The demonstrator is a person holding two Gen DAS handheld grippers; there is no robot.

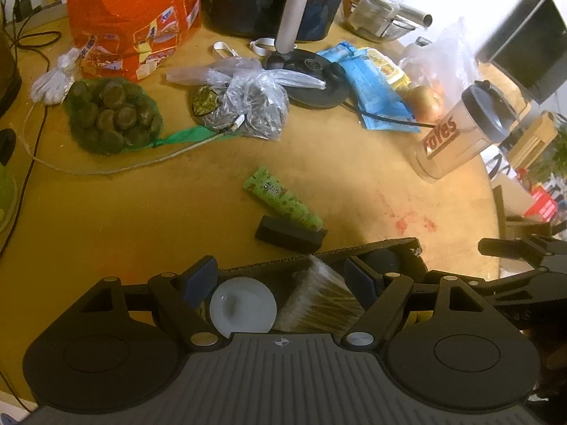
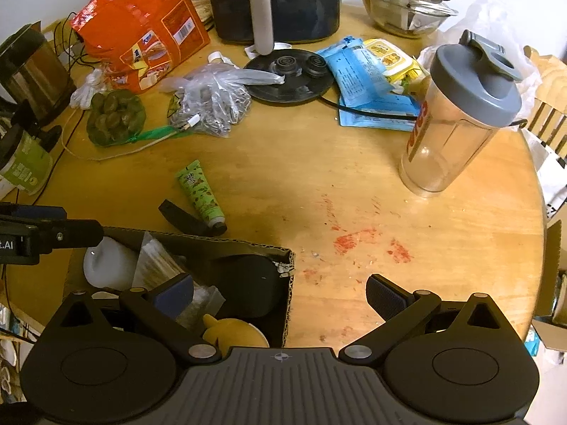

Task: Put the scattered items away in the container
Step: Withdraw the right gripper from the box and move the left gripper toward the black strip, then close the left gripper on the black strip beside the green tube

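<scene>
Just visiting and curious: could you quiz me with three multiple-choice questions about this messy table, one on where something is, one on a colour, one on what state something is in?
1. Where does the green tube lie?
A. inside the cardboard box
B. on the table just beyond the box
C. in the glass bowl

2. What colour is the shaker bottle's lid?
A. grey
B. red
C. green

3. How is the right gripper?
A. shut on the tube
B. shut with nothing in it
C. open with nothing in it

Answers:
1 B: it rests on bare wood past the cardboard box rim.
2 A: the cap above the clear cup is grey.
3 C: its fingers stand wide apart, holding nothing.
</scene>
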